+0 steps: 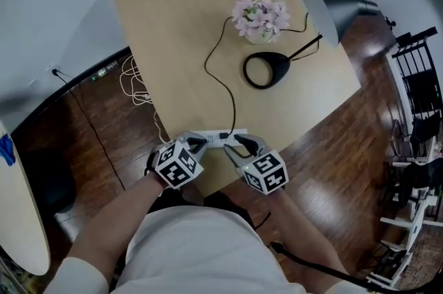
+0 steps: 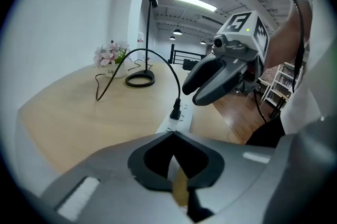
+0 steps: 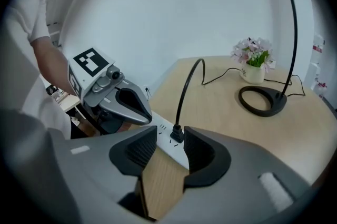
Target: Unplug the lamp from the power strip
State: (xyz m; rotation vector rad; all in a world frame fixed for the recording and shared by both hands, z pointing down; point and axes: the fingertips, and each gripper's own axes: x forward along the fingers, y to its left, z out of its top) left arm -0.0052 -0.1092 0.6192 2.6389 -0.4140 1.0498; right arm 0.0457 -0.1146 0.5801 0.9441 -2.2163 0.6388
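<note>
Pale table (image 1: pixel 173 23) is seen under the power strip (image 2: pixel 178 122); its upright plug (image 3: pixel 177 134) is met just past the open, empty right gripper (image 3: pixel 169 139); the left gripper (image 2: pixel 172 136) is closed.

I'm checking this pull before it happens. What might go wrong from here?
The strip lies by the table's edge; unless the shut left gripper pins it, pulling may drag it off. The right gripper is open at the plug; closing on the cord instead could strain it.
</note>
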